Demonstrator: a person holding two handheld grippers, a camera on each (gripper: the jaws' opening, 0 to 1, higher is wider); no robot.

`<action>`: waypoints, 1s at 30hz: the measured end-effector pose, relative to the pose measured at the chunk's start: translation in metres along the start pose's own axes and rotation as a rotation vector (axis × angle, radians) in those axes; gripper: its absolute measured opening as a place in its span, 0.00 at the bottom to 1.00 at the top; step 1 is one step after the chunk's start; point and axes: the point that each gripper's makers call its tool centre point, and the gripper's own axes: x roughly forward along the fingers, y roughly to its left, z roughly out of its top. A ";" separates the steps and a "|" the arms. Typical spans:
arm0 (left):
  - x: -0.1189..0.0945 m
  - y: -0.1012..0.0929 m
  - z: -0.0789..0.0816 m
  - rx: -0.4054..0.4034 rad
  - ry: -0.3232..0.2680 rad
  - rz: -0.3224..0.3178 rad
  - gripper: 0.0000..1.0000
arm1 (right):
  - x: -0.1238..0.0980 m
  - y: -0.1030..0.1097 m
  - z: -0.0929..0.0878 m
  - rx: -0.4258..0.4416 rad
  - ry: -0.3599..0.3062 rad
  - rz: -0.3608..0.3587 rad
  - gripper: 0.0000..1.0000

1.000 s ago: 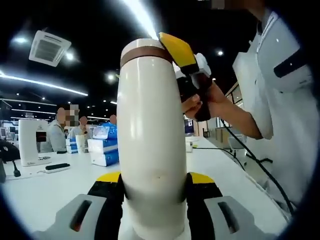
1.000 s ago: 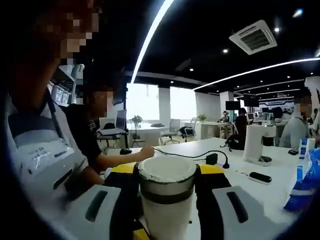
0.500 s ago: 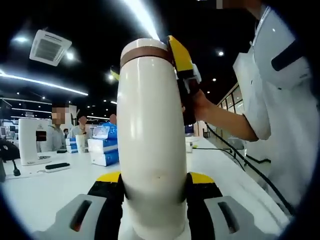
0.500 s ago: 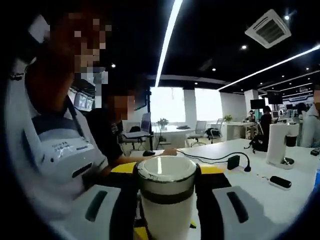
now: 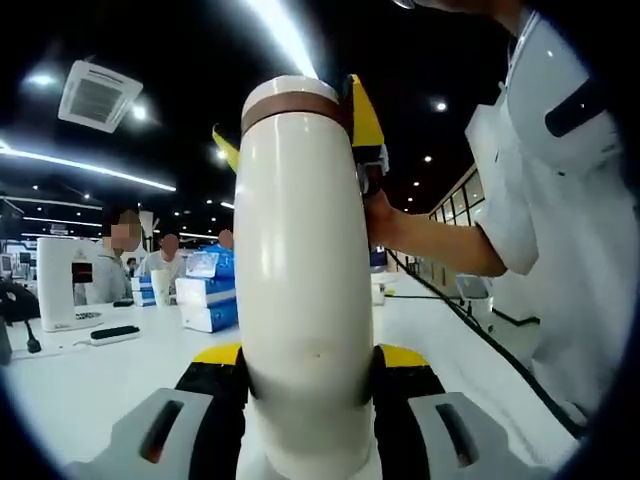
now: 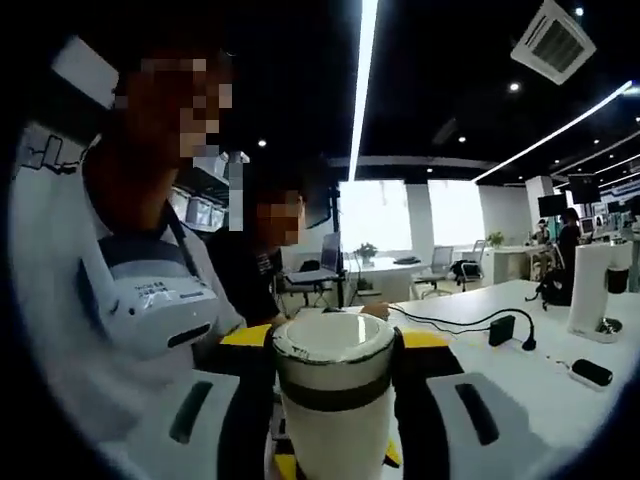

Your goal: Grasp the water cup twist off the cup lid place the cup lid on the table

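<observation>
The smooth, rigid, probably slippery cup point(image 5: 300, 290) is clamped mid-body by the left tool point(image 5: 308, 375), while the right tool point(image 6: 332, 375) grips the lid point(image 6: 333, 352) at the cup's 12 o'clock end.

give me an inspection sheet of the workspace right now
surface: white table, bare near the cup.
job's things: white water cup upright; cup lid on, brown band beneath.
clutter: blue boxes, white machine, small dark device.
grippers: left claw shut on the cup body; right claw shut on the lid.
cables: black cable across the table.
surroundings: office, ceiling lights, people seated.
</observation>
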 end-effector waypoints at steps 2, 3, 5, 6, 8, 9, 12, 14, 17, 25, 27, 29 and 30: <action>0.000 0.000 0.000 -0.002 -0.001 -0.001 0.50 | -0.001 -0.004 -0.001 -0.007 0.019 -0.044 0.52; 0.000 0.000 0.000 -0.001 -0.001 -0.002 0.50 | 0.000 -0.004 -0.001 -0.015 0.030 -0.068 0.53; 0.000 -0.001 0.000 0.001 -0.001 -0.003 0.50 | -0.004 -0.008 0.000 -0.005 0.046 -0.131 0.56; 0.000 -0.001 0.000 0.003 -0.002 -0.004 0.50 | -0.006 -0.008 0.003 -0.002 0.040 -0.164 0.59; 0.000 -0.002 0.000 0.009 -0.002 -0.005 0.50 | -0.017 -0.012 0.013 0.021 0.019 -0.244 0.64; 0.000 -0.001 0.000 0.009 -0.002 -0.005 0.50 | -0.022 -0.012 0.015 0.033 0.018 -0.286 0.66; 0.001 -0.002 0.001 0.009 -0.001 -0.004 0.50 | -0.036 -0.007 0.029 0.027 -0.012 -0.406 0.71; 0.001 -0.002 0.001 0.010 0.000 -0.004 0.50 | -0.045 -0.007 0.035 0.024 -0.033 -0.498 0.72; 0.002 -0.002 0.001 0.010 0.001 -0.003 0.50 | -0.053 -0.003 0.035 0.049 -0.045 -0.616 0.74; 0.002 -0.001 0.001 0.013 0.002 -0.001 0.50 | -0.062 0.012 0.024 0.005 -0.058 -0.881 0.82; 0.002 0.000 0.001 0.014 0.002 0.000 0.50 | -0.060 0.019 0.019 -0.016 -0.048 -0.937 0.83; 0.002 0.000 0.001 0.014 0.002 0.000 0.50 | -0.056 0.025 0.014 -0.041 -0.030 -0.970 0.82; 0.002 -0.001 0.001 0.014 0.002 0.000 0.50 | -0.051 0.029 0.009 -0.040 -0.030 -0.985 0.82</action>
